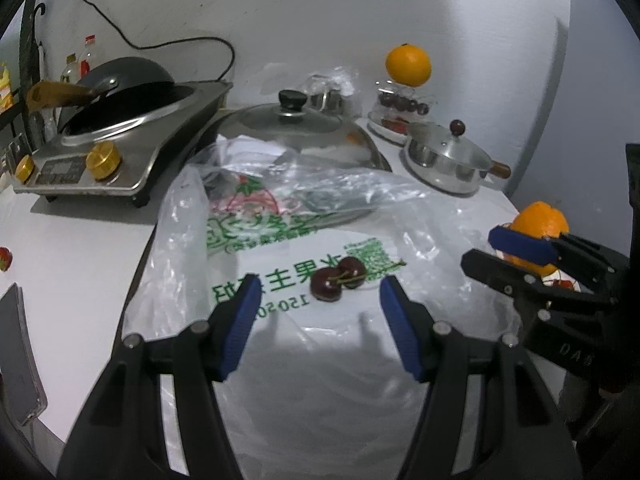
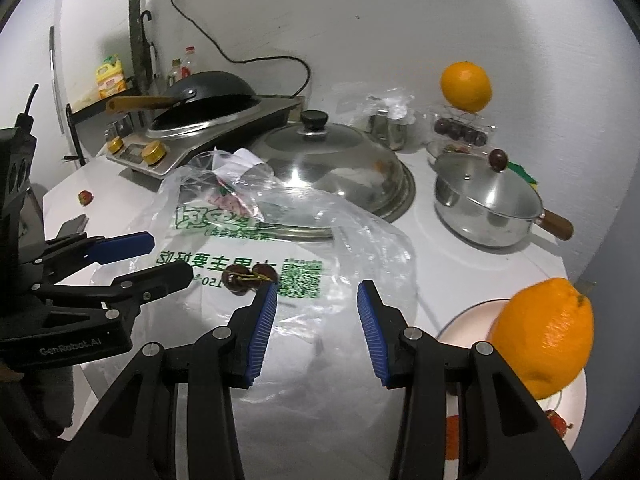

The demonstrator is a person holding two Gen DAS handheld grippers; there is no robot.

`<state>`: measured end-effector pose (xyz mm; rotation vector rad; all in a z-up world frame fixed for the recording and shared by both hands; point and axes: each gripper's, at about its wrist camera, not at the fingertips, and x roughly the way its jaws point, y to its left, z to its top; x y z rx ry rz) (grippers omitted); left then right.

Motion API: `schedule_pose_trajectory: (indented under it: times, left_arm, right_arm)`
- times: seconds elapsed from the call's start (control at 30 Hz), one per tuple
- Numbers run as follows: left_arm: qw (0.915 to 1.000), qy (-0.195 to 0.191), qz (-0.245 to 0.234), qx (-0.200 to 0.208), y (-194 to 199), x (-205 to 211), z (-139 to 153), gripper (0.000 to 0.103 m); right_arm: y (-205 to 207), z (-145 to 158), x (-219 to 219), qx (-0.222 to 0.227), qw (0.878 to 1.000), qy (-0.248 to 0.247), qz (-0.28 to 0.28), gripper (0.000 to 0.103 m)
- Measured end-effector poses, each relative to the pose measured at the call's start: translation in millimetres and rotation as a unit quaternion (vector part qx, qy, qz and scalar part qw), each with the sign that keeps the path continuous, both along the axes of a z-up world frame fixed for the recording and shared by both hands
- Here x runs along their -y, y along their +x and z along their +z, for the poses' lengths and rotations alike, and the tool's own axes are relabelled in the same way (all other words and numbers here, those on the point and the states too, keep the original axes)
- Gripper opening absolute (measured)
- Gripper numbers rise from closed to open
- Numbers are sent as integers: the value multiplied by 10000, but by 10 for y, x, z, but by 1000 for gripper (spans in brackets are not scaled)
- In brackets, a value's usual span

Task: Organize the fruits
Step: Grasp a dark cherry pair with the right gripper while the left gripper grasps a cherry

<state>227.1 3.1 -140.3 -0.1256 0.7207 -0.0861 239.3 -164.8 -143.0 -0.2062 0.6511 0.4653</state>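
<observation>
Left wrist view: the left gripper (image 1: 316, 300) hangs over a clear plastic bag (image 1: 280, 240) printed with green characters, spread flat on a white counter (image 1: 80, 280). Its blue-padded jaws stand apart with nothing between them. Two dark cherries (image 1: 338, 278), joined by their stems, lie on the bag just ahead of the fingertips, in line with the gap. To this gripper's right, the right gripper (image 1: 516, 248) shows from the side in front of an orange (image 1: 540, 220).

Right wrist view: the right gripper (image 2: 316, 292) also has its jaws apart and empty, above the same bag. The cherries sit just beyond its left fingertip, partly hidden by it. Close on its right, the orange rests on a white plate (image 2: 460, 320), with a bit of red fruit beside it.

Farther ahead of both grippers stand a domed metal lid (image 2: 328, 160), a small steel pot (image 2: 488, 208) with a wooden handle, and a clear box of cherries (image 2: 460, 128) with a second orange (image 2: 466, 86) on top. Ahead to the left is a black wok (image 2: 208, 96) on a cooker, and a lone strawberry (image 2: 85, 197) lies on the counter.
</observation>
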Motion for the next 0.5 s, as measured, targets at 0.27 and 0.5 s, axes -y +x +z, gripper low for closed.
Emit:
schedule_pose_trajectory:
  times: [0.27,0.5]
  left_arm:
    - [9998,-25,133,-118,80,-132,-106,63]
    - [9995,-83,227,-225,155,-245,-212,63]
  right_arm:
    - [112,-144,-154,-191,9997,-63,137,45]
    - [267,-307,-344,-416,9984,-169,329,45]
